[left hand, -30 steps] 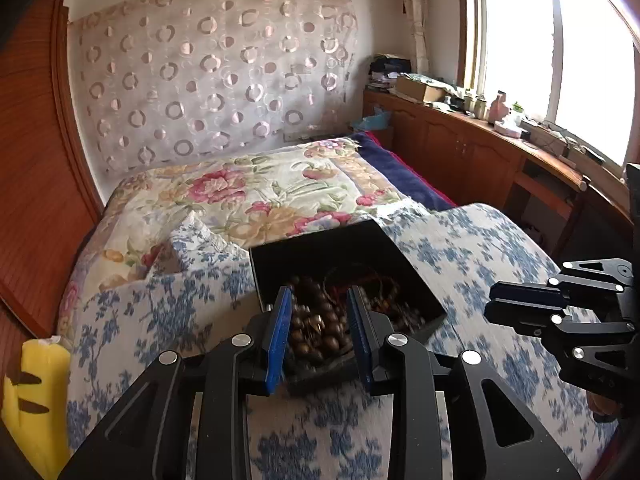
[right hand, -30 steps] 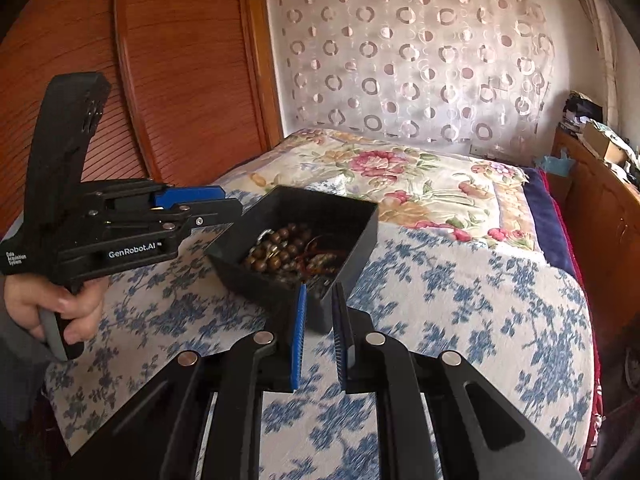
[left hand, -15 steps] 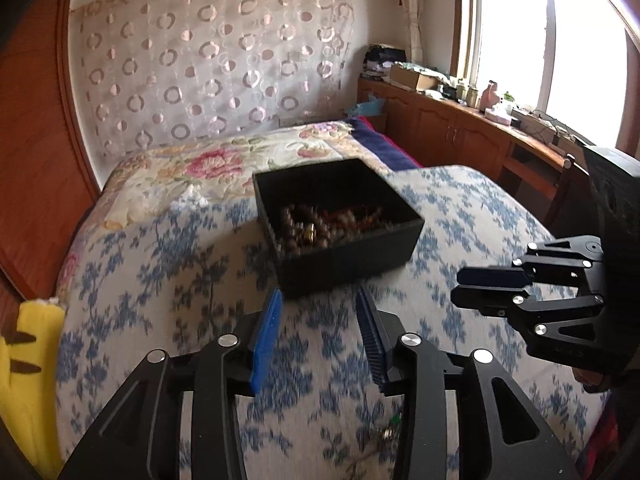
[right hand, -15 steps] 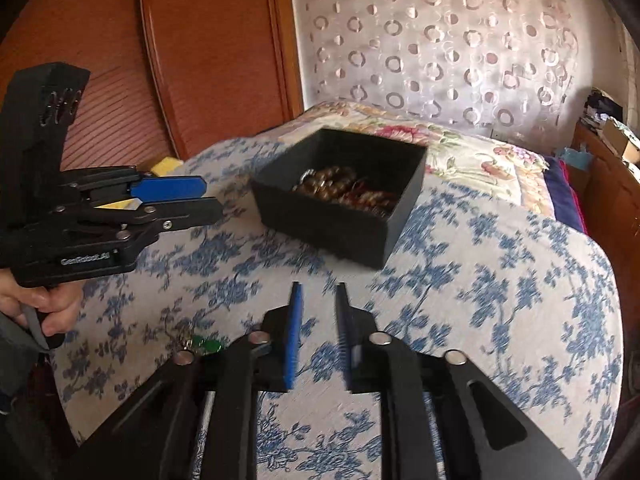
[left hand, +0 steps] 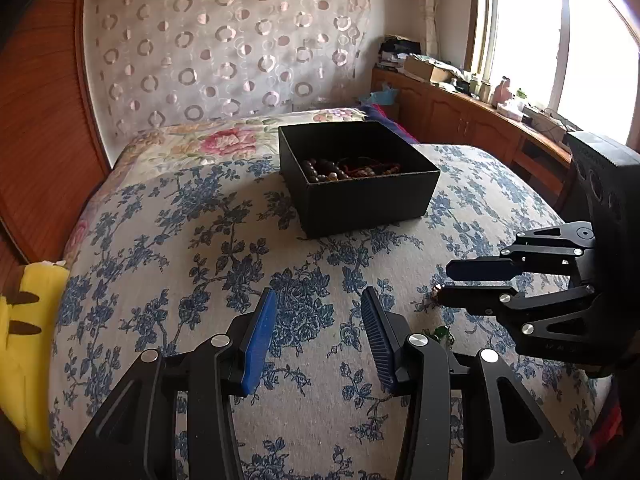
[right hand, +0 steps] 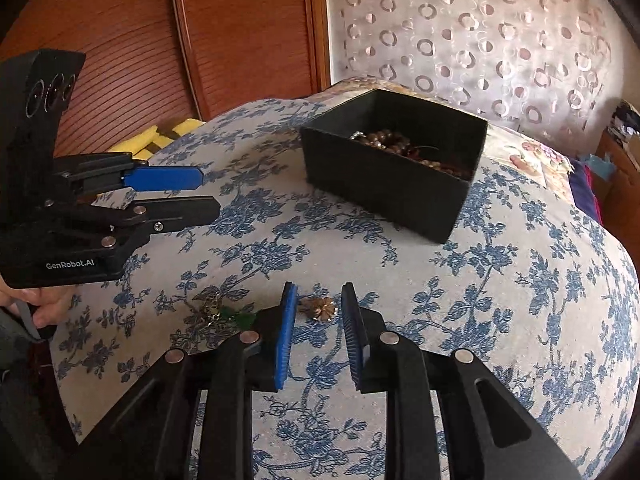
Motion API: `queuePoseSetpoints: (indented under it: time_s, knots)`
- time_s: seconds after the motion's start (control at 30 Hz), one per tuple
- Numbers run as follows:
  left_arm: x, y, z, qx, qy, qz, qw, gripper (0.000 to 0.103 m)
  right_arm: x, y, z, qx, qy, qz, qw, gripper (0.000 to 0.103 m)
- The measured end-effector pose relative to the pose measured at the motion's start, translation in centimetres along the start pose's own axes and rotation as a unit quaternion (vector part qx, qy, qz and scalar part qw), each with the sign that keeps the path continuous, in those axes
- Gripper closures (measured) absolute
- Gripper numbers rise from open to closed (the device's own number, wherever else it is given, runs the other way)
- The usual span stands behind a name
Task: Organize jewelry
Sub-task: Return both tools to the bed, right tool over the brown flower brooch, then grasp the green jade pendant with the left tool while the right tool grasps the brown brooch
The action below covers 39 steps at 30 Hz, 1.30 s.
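Note:
A black open box (left hand: 356,178) (right hand: 394,168) with bead bracelets (left hand: 332,170) sits on the blue-flowered bedspread. A gold flower-shaped piece (right hand: 320,308) lies on the spread between the tips of my open right gripper (right hand: 319,300), untouched. A green-and-gold piece (right hand: 224,314) lies just to its left; it also shows in the left wrist view (left hand: 442,334). My left gripper (left hand: 318,306) is open and empty above the spread, well in front of the box. The right gripper shows in the left wrist view (left hand: 452,280).
A yellow plush (left hand: 24,340) lies at the bed's left edge. A wooden wardrobe (right hand: 160,40) stands on the left, a patterned curtain (left hand: 224,48) behind the bed. A wooden counter with clutter (left hand: 472,108) runs under the window on the right.
Both grippers pulled back from the box and came down toward the near spread. The right gripper opened wider around the gold flower piece. The left stayed open.

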<state>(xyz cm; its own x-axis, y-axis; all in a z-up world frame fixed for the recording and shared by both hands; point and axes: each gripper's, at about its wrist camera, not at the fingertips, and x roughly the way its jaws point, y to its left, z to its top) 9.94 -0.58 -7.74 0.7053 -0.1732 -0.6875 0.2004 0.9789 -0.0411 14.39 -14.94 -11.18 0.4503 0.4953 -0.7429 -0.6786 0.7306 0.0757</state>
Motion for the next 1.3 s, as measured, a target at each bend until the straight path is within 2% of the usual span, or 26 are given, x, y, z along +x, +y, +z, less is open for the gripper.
queuePoseSetpoints:
  time_s: [0.13,0.33,0.37,0.53,0.83,1.3]
  knots:
    - [-0.3,-0.1,-0.2,0.001,0.000,-0.002,1.0000,0.061,0.1,0.3,-0.1,-0.003,0.003,0.005,1.000,0.078]
    - [-0.2,-0.3,-0.3,0.000,0.004,-0.006,1.0000,0.061,1.0,0.4,-0.1,-0.013,0.021,-0.011,1.000,0.078]
    - [-0.2,-0.4,-0.4,0.001,0.005,-0.007,1.0000,0.061,1.0,0.4,-0.1,-0.016,0.021,-0.011,1.000,0.087]
    - [-0.1,-0.9,-0.7,0.006,0.013,-0.019,0.9997,0.061,0.6,0.3,-0.5,-0.022,0.019,-0.010,1.000,0.088]
    - [1.0,-3.7,-1.2,0.054,0.043,-0.058,0.9959,0.061,-2.1,-1.9,-2.5,0.013,0.004,-0.019,1.000,0.088]
    - [2.3,-5.6,-1.0,0.113,0.075,-0.066,0.9885,0.063,-3.8,-2.7,-3.8,0.024,-0.014,-0.028,0.999,0.088]
